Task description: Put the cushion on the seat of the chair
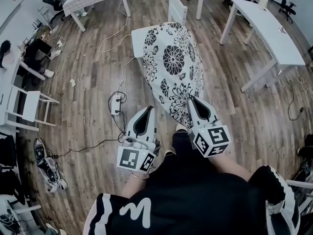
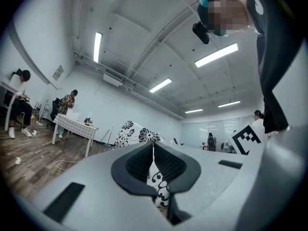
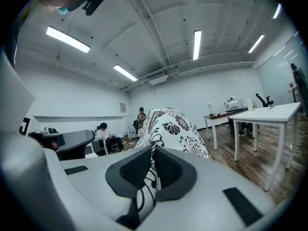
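— Wood plank floor (image 1: 88, 82) is running under white tables (image 1: 274, 33), with cables trailing across it. Where is the cushion sitting?

— It is not sitting anywhere. The floral cushion (image 1: 173, 67) is hanging in the air and rising from the two grippers, with its near edge low. In the head view its far end is overlapping the white chair (image 1: 138, 40). I cannot tell whether it is touching the seat.

— Right gripper?

— The right gripper (image 1: 192, 101) is clamping the cushion's near edge. In its own view the jaws are pressing together, with patterned fabric running between them.

— Left?

— The left gripper (image 1: 148, 109) is pointing up just beside that same edge. Its jaws are drawn together to a thin slit and printed fabric is showing in the gap, so it is pinching the cushion too.

— Anything else?

— People (image 2: 19, 97) are sitting at desks by the far wall.
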Available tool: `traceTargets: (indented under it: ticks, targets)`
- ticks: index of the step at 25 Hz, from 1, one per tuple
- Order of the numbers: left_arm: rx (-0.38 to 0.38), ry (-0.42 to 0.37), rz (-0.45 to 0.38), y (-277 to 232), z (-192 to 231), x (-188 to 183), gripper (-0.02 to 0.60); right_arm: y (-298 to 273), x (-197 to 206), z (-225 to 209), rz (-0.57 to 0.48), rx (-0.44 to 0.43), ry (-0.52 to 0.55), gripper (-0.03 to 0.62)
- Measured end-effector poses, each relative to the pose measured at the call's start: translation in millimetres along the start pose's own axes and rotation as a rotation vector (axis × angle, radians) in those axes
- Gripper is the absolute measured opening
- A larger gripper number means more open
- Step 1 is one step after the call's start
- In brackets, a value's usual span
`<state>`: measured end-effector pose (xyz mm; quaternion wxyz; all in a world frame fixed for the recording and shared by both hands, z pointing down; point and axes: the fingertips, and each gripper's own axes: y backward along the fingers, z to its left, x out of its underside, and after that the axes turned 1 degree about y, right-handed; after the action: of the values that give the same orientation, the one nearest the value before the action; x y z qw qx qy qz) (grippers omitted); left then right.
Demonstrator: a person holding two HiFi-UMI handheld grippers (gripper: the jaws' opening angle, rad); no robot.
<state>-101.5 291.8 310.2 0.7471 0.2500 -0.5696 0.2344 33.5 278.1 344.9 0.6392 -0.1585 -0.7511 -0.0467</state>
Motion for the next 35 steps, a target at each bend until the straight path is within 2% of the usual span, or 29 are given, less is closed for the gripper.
traceTargets:
  ticks: [7, 19, 26, 35]
  targets:
    - [-0.013, -0.003, 0.012, -8, 8, 10, 0.014, -13, 9, -9, -0.001, -0.006, -0.019, 0.034]
    - [-0.060, -0.022, 0.021, -60, 42, 24, 0.014, -77, 13, -38, 0.020, -0.057, -0.035, 0.032]
    - [-0.087, -0.017, -0.002, -133, 84, 4, 0.014, -155, -16, -66, 0.041, -0.093, -0.040, 0.034]
    - [-0.126, -0.019, -0.001, -183, 113, 0, 0.014, -212, -31, -89, 0.060, -0.135, -0.035, 0.033]
